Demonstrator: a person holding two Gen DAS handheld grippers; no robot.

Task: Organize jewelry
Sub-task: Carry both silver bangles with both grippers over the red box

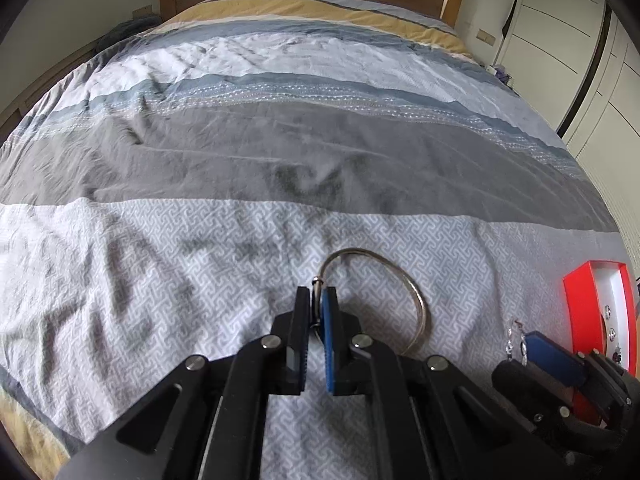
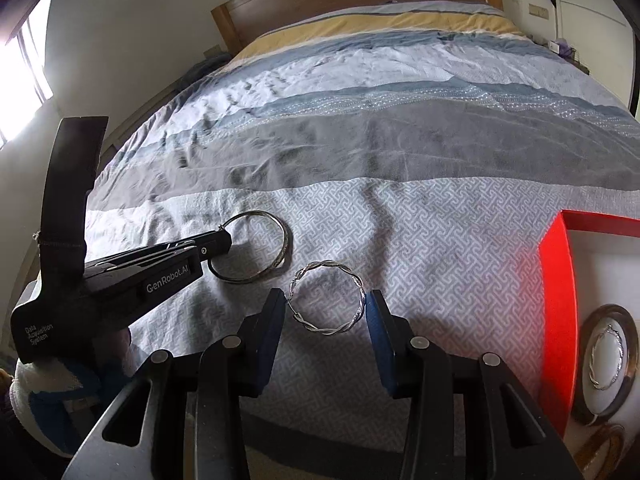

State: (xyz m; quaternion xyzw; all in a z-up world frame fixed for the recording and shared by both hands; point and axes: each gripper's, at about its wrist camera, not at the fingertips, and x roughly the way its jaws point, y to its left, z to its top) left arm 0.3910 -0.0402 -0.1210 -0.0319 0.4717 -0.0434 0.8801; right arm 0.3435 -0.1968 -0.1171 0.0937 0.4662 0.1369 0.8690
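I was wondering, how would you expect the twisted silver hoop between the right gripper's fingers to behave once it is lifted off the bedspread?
The twisted silver hoop is thin open wire, so probably very light. It keeps a round shape lying flat, which suggests it is stiff rather than floppy. The fingers meet only its narrow rim on each side, so it may pivot or slip out.

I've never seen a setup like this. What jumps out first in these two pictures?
Probably the bright red jewelry box at the right edge of the bed, with a twisted hoop in its white tray. On the patterned bedspread, the left gripper is clamped on a plain silver bangle. Beside it, the right gripper pinches a twisted silver hoop between its pads.
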